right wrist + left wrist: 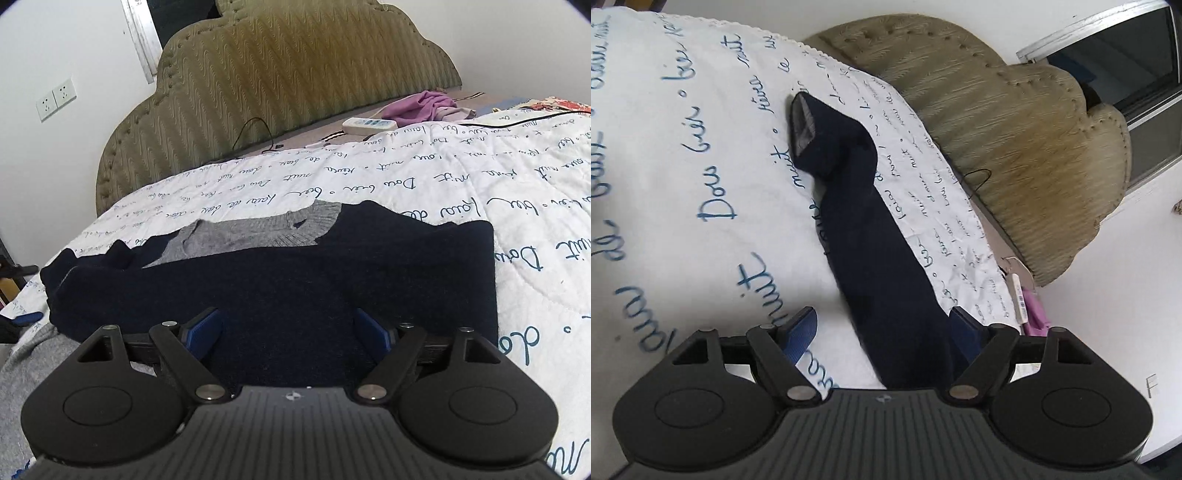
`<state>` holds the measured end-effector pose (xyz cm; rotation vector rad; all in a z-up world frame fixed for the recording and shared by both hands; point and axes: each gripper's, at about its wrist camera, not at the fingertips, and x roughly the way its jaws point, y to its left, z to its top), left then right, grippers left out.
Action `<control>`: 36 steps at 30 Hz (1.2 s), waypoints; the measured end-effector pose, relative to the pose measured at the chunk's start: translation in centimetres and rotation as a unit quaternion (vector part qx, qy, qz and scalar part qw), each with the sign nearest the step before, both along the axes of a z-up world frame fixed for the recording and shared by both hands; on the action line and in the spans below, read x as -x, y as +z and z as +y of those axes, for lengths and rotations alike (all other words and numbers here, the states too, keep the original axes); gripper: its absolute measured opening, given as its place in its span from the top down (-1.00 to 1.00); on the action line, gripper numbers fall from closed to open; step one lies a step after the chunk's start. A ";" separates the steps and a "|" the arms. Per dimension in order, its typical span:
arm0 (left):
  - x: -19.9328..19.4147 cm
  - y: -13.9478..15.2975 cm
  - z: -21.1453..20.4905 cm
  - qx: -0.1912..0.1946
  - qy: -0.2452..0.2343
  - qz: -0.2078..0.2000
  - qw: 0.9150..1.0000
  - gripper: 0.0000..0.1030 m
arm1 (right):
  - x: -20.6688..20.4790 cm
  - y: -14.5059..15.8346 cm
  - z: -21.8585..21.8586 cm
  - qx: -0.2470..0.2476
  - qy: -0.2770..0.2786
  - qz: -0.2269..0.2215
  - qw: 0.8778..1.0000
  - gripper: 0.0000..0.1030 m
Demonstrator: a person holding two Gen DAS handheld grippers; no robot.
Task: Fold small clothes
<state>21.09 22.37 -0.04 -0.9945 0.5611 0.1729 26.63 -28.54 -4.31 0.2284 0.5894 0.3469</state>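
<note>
A navy sweater (pixel 332 273) with a grey collar (pixel 258 232) lies flat on the white quilt (pixel 461 177) printed with blue script. In the right wrist view my right gripper (pixel 288 328) hovers low over the sweater's near edge, open, its blue pads (pixel 205 326) apart and pinching no cloth. In the left wrist view a long navy sleeve (pixel 871 229) with a grey cuff opening (pixel 803 122) stretches away across the quilt (pixel 683 147). My left gripper (pixel 884 328) is open, and the sleeve's near end runs between its fingers, closer to the right pad (pixel 964 325).
A padded olive headboard (pixel 295 81) stands behind the bed. By it lie a white power strip (pixel 369 124), a purple cloth (pixel 424 105) and a black cable. A grey garment (pixel 33 362) lies at the quilt's near left. Wall sockets (pixel 55 99) sit at the left.
</note>
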 end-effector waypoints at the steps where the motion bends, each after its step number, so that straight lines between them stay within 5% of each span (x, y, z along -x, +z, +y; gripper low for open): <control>1: -0.7 -0.1 0.0 0.000 0.000 0.000 1.000 -0.51 | 0.0 0.0 0.0 0.000 0.000 0.000 1.000 -0.58; 4: -2.5 -0.2 0.7 -0.016 0.014 0.009 1.000 -0.33 | 0.0 0.0 0.1 0.000 0.000 0.000 1.000 -0.58; 5: -2.8 -0.1 0.9 -0.022 0.022 0.012 0.999 0.13 | 0.0 0.0 0.0 -0.001 0.000 0.000 1.000 -0.58; 6: -3.4 -0.1 0.9 -0.034 0.019 0.021 0.999 0.88 | 0.0 0.0 0.0 -0.003 -0.001 0.000 1.000 -0.58; 7: -3.9 -0.4 0.8 -0.045 0.014 0.034 0.998 0.93 | 0.0 0.0 -0.1 -0.005 -0.001 0.000 1.000 -0.58; 12: -1.9 1.3 1.3 -0.137 0.049 -0.003 0.989 0.94 | -0.1 -0.1 -0.4 -0.019 -0.001 0.001 1.000 -0.58; 15: 0.2 2.6 3.8 -0.138 0.101 -0.023 0.985 0.94 | -0.1 -0.2 -0.6 -0.028 -0.001 0.002 1.000 -0.59; 19: -0.1 0.3 6.8 -0.107 0.086 0.046 0.989 0.93 | -0.2 -0.2 -0.8 -0.036 0.000 0.003 0.999 -0.62; 31: -1.3 0.8 6.8 -0.106 0.065 0.026 0.992 0.91 | -0.2 -0.2 -0.5 -0.023 -0.001 0.002 1.000 -0.62; 34: -0.6 3.7 3.1 -0.177 0.072 -0.021 0.981 0.92 | -0.2 -0.2 -0.5 -0.024 0.000 0.002 1.000 -0.62; 35: -0.6 5.0 0.5 -0.228 0.047 -0.042 0.972 0.92 | -0.2 -0.2 -0.5 -0.024 0.000 0.002 1.000 -0.63; 36: -0.7 6.3 -3.5 -0.307 0.002 -0.060 0.950 0.92 | -0.1 -0.2 -0.5 -0.024 0.000 0.002 1.000 -0.63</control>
